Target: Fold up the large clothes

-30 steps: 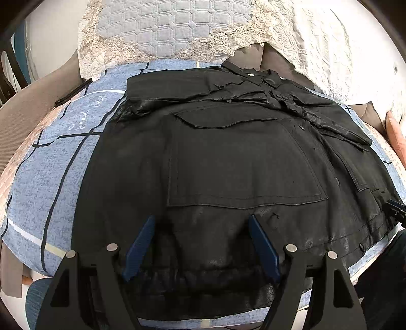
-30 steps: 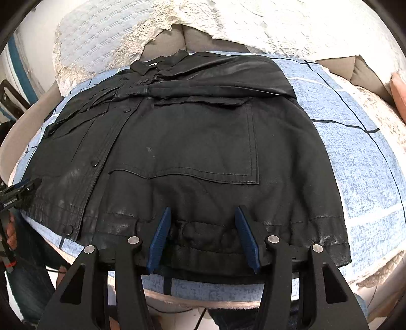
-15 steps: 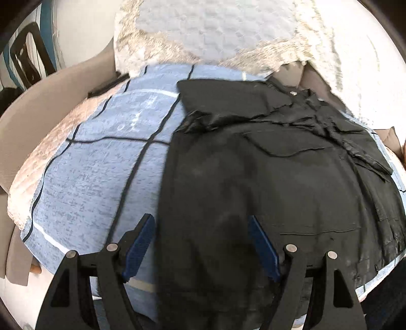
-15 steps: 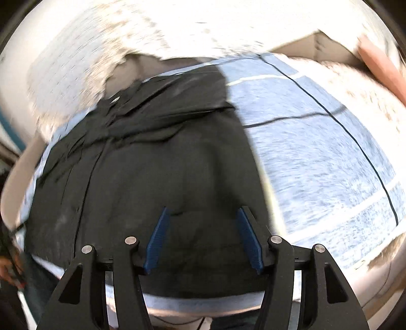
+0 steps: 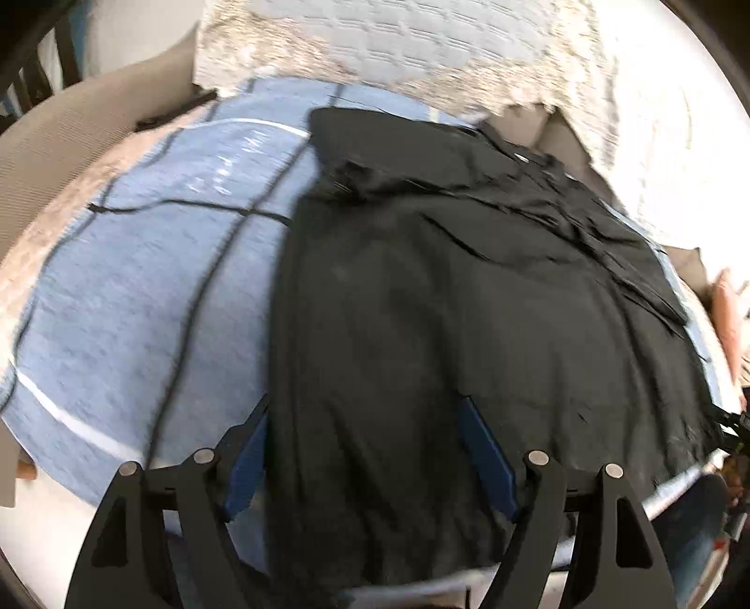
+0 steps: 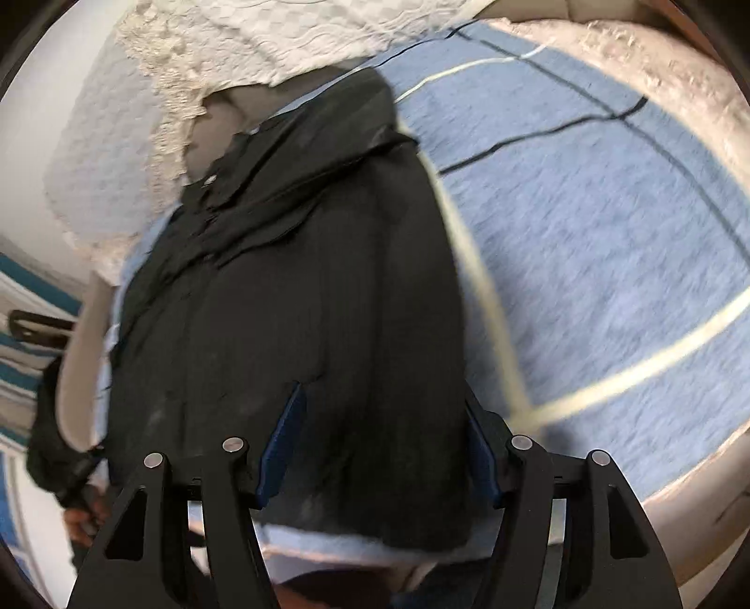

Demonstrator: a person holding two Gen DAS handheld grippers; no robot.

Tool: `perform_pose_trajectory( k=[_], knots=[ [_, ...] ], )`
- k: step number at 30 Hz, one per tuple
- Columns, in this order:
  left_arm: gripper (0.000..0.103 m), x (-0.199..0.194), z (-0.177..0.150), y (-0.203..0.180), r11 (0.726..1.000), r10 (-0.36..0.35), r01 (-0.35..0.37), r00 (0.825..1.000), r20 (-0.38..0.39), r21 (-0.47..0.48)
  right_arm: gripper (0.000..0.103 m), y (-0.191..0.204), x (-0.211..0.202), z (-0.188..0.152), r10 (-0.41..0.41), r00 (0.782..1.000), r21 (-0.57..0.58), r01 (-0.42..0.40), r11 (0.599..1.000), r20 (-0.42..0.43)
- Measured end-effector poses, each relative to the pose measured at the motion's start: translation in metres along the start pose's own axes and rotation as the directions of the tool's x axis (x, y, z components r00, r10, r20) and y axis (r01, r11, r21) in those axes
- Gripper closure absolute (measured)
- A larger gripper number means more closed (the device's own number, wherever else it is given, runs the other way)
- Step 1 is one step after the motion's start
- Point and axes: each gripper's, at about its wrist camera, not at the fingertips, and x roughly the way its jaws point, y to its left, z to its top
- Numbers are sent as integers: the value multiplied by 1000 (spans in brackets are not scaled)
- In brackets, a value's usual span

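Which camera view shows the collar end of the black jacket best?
The left wrist view: the black jacket spreads wide there, its collar end less blurred. The right wrist view shows it narrower and more smeared.

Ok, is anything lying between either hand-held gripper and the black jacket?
Nothing visible. The black jacket lies directly under the open left hand-held gripper and the opening right hand-held gripper, spread on the blue blanket.

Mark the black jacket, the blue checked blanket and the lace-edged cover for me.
black jacket [image 5: 468, 328]: left wrist view, middle of its body.
blue checked blanket [image 6: 609, 234]: right wrist view, bare part right of the jacket.
lace-edged cover [image 5: 422, 42]: left wrist view, quilted panel above the lace.
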Motion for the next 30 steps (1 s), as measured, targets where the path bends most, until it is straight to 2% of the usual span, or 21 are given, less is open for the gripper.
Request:
perform_pose_trajectory(
  k=[3, 6, 8, 9, 11, 14, 16, 22, 27, 30],
  knots=[
    [25, -4, -9, -4, 997, -73, 72, 997, -19, -29, 39, 1, -1, -12, 90, 996, 29, -89, 996, -29],
    [30, -5, -13, -5, 997, -68, 67, 998, -14, -31, 43, 3, 0, -16, 102, 994, 23, -101, 995, -26],
    [47, -6, -12, -3, 998, -48, 48, 999, -7, -41, 55, -2, 0, -15, 104, 994, 53, -103, 993, -13],
    [52, -6, -10, 0, 998, -42, 42, 999, -4, -54, 59, -4, -1, -14, 98, 995, 67, -98, 993, -8],
    [69, -6, -9, 6, 996, -31, 31, 1000, -2, -87, 68, -10, -1, -12, 90, 996, 89, -90, 992, 5],
    [85, -5, -9, 13, 994, -9, 9, 1000, 3, -112, 81, -12, 0, -11, 72, 997, 95, -73, 993, 10],
    [89, -4, -10, 14, 993, 7, -7, 1000, 4, -117, 91, -12, 0, -13, 71, 997, 86, -72, 994, 4],
    [89, 3, -7, 9, 995, 43, -43, 999, 2, -91, 91, -7, 5, -9, 58, 998, 73, -58, 996, -5],
    [89, 5, -1, 8, 995, 39, -41, 999, -17, -95, 97, -4, 6, -7, 57, 998, 62, -57, 996, 3],
    [97, -2, 6, 8, 998, 12, -13, 1000, -20, -59, 100, -4, -5, -7, 89, 995, 60, -91, 994, 34]
  ],
)
